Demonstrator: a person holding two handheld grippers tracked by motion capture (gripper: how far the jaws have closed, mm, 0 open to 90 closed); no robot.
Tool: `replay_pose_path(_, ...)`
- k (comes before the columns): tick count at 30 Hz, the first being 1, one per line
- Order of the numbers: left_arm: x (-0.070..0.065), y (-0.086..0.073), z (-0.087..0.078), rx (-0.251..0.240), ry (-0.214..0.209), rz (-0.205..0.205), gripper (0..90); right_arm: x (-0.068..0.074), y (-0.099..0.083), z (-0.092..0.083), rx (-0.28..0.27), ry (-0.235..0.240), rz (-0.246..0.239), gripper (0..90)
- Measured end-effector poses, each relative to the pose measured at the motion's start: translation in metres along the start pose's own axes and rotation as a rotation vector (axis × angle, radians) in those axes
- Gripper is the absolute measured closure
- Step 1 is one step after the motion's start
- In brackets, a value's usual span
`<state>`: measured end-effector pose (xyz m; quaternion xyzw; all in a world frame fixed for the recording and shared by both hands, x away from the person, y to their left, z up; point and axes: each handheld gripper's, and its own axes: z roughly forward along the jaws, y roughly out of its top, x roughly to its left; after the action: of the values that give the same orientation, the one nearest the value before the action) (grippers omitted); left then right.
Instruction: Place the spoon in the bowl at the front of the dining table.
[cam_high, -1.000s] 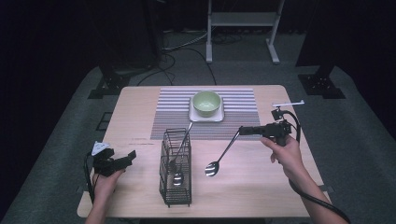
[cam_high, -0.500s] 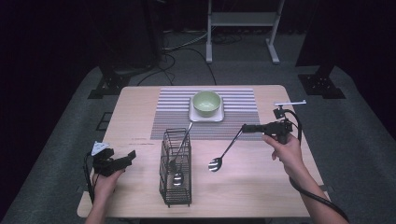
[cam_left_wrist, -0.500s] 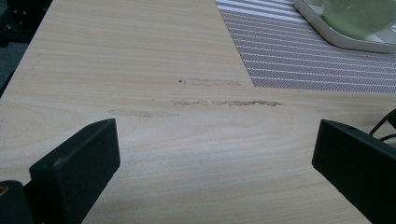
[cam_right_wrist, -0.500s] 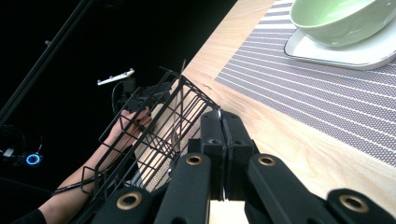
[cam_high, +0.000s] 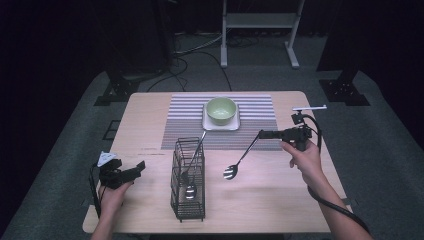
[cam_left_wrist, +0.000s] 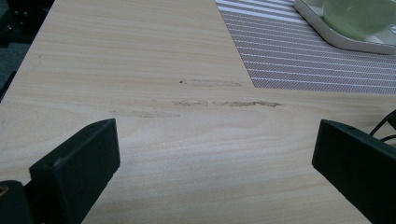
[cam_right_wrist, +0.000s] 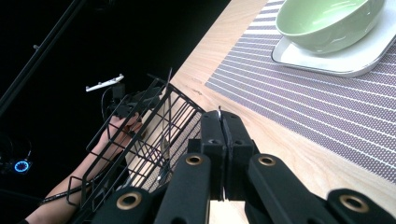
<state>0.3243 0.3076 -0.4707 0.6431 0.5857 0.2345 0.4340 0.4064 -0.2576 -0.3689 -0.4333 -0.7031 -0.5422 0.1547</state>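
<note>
While the wood table (cam_high: 150, 120) sits on grey floor in a dark room, right gripper (cam_high: 263, 134) clamps a spoon (cam_high: 239, 161) mid-right, bowl end hanging low right of the rack (cam_high: 188, 180). Left gripper (cam_high: 136, 168) gapes wide, empty, near-left.

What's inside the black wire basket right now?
The wire basket holds one spoon, bowl end down, handle leaning out the top. Its mesh hides any smaller items at the bottom.
</note>
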Motion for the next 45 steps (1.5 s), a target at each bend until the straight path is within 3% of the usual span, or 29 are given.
replay_pose_path(31, 0.001, 0.000, -0.001, -0.007, 0.000, -0.009, 0.0, -0.005, 0.023, 0.009, -0.021, -0.056, 0.003, 88.8)
replay_pose_path(45, 0.002, 0.001, -0.002, -0.009, -0.001, -0.008, 0.0, -0.013, 0.031, 0.011, -0.051, -0.079, 0.029, 88.8)
